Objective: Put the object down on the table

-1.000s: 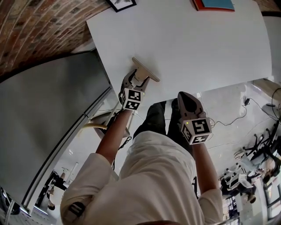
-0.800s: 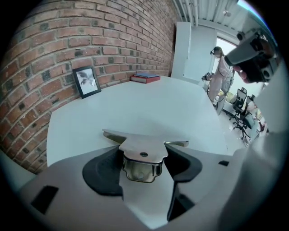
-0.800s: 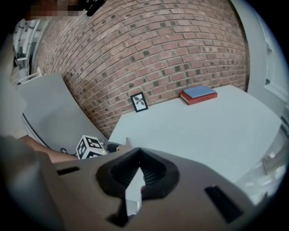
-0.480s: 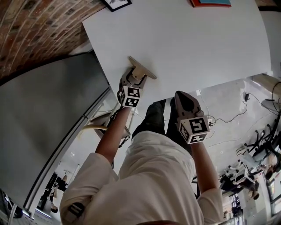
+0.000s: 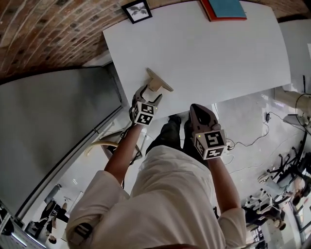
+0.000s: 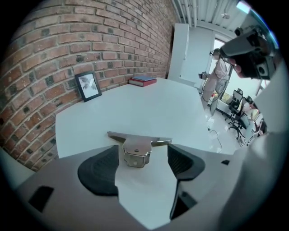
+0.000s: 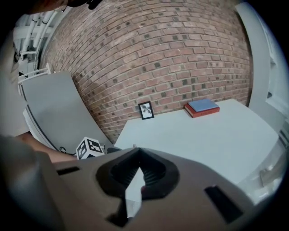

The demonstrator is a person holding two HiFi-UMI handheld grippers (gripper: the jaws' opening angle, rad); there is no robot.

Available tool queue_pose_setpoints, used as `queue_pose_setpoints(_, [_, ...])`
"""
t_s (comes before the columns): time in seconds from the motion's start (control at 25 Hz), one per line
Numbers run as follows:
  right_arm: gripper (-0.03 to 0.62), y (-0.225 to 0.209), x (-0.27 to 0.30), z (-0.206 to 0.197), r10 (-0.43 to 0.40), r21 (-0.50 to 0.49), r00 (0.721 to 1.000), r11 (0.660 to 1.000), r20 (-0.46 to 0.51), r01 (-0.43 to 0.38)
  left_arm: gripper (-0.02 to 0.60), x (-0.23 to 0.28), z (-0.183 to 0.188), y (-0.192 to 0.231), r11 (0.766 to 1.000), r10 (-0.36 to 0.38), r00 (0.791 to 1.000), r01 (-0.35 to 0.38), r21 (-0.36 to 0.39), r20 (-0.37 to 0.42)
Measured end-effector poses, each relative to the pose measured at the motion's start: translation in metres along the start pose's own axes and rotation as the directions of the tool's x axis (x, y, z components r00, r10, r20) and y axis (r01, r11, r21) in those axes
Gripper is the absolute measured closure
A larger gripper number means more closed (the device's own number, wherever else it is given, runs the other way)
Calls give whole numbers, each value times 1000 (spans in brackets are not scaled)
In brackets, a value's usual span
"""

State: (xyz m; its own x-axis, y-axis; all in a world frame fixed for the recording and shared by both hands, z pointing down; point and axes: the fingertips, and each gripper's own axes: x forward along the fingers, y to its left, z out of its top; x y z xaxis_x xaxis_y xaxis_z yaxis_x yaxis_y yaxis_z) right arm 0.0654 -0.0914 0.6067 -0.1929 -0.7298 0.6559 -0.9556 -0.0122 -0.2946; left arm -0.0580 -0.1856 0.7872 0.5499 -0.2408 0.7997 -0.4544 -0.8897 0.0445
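A metal T-shaped tool (image 5: 158, 85) (image 6: 137, 151) lies flat on the white table (image 5: 218, 58) near its front left edge. My left gripper (image 5: 148, 95) (image 6: 143, 158) is open just behind it. Its jaws have just been opening, and the tool's stub sits between the fingertips (image 6: 178, 158) with a gap on both sides. My right gripper (image 5: 198, 109) (image 7: 137, 151) hovers off the table's front edge over the person's legs, shut, with nothing in it.
A small framed picture (image 5: 137, 10) (image 7: 146, 110) stands at the table's far left against the brick wall. A red and blue book (image 5: 227, 8) (image 7: 202, 108) lies at the far edge. A grey panel (image 5: 48, 126) leans left of the table.
The left gripper's jaws have spread and drawn back a little from the tool, which stays on the table. The right gripper has risen slightly.
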Motion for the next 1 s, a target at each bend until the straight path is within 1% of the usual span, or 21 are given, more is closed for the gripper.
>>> queue_pose_setpoints(0.08, [591,8,-10,5,3,-19,1000,1000,2,-3,256,-17,3,-4,1000,-6,1000,6,-16,1])
queue_pose_setpoints(0.16, [591,14,-23,11,12,-45,1000,999,7,-12,319,-35,10,-12,1000,-9,1000,10,-21,10])
queue_pose_setpoints(0.24, [591,12,-31,21,32,-93,999,995,23,-30,344,-47,25,-18,1000,10,999,-9,-22,40])
queue_pose_setpoints(0.4, [591,13,-55,27,73,-159,997,985,39,-65,388,-78,46,-36,997,56,994,-50,-61,92])
queue_pose_setpoints(0.68, [591,25,-110,31,158,-228,983,964,96,-133,456,-154,72,-88,986,156,968,-139,-96,196])
queue_pose_setpoints(0.8, [591,29,-134,34,202,-254,973,953,116,-167,489,-180,76,-112,979,197,961,-181,-96,195])
queue_pose_setpoints(1.0, [591,37,-169,28,277,-284,954,929,112,-236,511,-217,79,-156,967,245,946,-224,-117,213])
